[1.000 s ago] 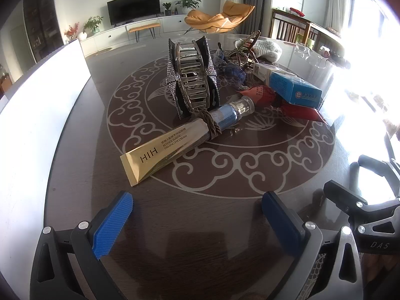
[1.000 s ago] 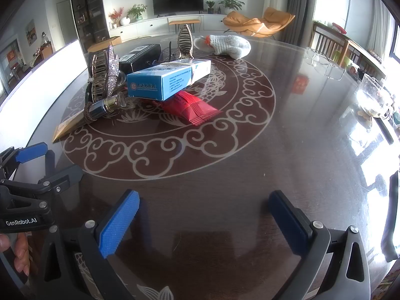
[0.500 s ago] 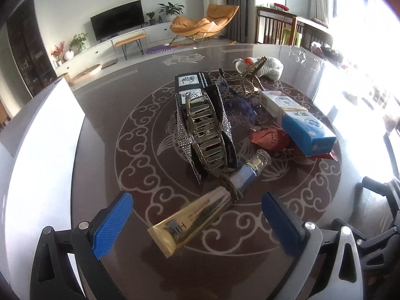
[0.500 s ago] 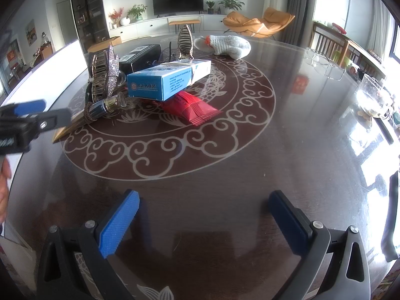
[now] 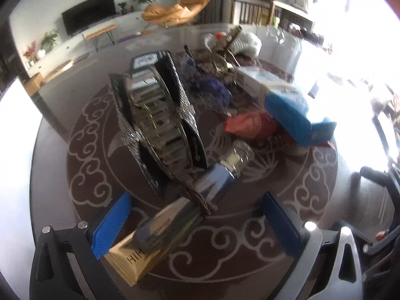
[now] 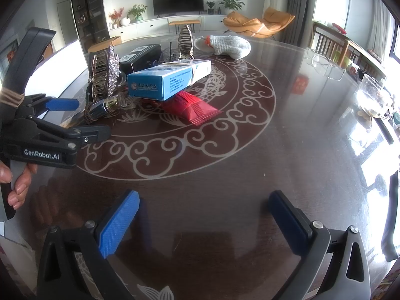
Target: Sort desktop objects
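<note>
My left tongs (image 5: 192, 222) are spread wide and empty, straddling the gold cream tube (image 5: 160, 232) that lies nearest me on the table (image 6: 250, 170), while my right tongs (image 6: 202, 222) hang apart over bare wood with nothing between them. I judge the sorting barely begun, since everything sits in one heap at the table's middle: the tube with a cord wound round it, the large rhinestone hair claw (image 5: 155, 117) just behind, the red packet (image 6: 192, 107) under the blue box (image 6: 170, 78). Farther back lie a smaller hair claw (image 6: 185, 40) and a white knitted glove (image 6: 227, 46), all unsorted.
</note>
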Demonstrator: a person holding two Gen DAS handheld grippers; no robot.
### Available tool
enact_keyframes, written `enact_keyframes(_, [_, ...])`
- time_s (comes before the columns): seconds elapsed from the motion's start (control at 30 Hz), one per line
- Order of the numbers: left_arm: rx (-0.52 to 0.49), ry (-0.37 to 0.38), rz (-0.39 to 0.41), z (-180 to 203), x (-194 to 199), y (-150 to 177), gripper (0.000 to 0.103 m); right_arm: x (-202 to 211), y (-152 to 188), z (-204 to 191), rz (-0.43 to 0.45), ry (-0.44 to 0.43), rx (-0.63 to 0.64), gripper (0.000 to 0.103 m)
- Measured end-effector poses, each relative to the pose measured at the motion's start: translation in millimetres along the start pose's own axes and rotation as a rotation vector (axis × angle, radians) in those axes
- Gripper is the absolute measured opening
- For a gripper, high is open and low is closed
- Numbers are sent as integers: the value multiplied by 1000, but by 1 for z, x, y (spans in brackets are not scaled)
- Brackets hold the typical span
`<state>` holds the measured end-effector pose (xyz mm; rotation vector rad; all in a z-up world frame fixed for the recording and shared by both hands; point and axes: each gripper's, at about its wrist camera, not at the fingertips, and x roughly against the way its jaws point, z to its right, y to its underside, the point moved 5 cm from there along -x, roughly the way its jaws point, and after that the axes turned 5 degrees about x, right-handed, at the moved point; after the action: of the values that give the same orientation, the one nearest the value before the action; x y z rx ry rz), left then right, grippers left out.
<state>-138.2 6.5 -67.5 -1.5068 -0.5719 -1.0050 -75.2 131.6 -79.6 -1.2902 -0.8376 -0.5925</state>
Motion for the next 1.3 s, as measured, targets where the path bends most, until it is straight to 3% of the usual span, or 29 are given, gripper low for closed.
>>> enact_keyframes(0.07, [7, -7, 36, 1, 1, 2, 103, 0, 0, 0, 0, 0, 0, 103])
enact_keyframes(0.27, [-27, 8, 21, 2, 3, 2, 101, 0, 0, 0, 1, 0, 1, 103])
enact_keyframes(0.33, [-51, 26, 43, 9, 10, 6, 78, 0, 0, 0, 1, 0, 1, 103])
enact_keyframes(0.37, [-66, 34, 50, 13, 14, 8, 72, 0, 0, 0, 1, 0, 1, 103])
enact_keyframes(0.43, [-77, 42, 54, 17, 21, 13, 45, 0, 0, 0, 1, 0, 1, 103])
enact_keyframes(0.53, [-70, 36, 54, 23, 26, 19, 26, 0, 0, 0, 1, 0, 1, 103])
enact_keyframes(0.87, [106, -50, 55, 2, 61, 70, 26, 0, 0, 0, 2, -1, 1, 103])
enact_keyframes(1.07, [91, -61, 90, -2, 57, 66, 27, 1, 0, 0, 3, -5, 3, 103])
enact_keyframes(1.23, [100, -48, 112, -5, 56, 64, 27, 4, -11, 2, 31, -143, 17, 103])
enact_keyframes(1.3, [112, -40, 114, -7, 56, 66, 27, -2, -28, 4, 30, -121, 99, 103])
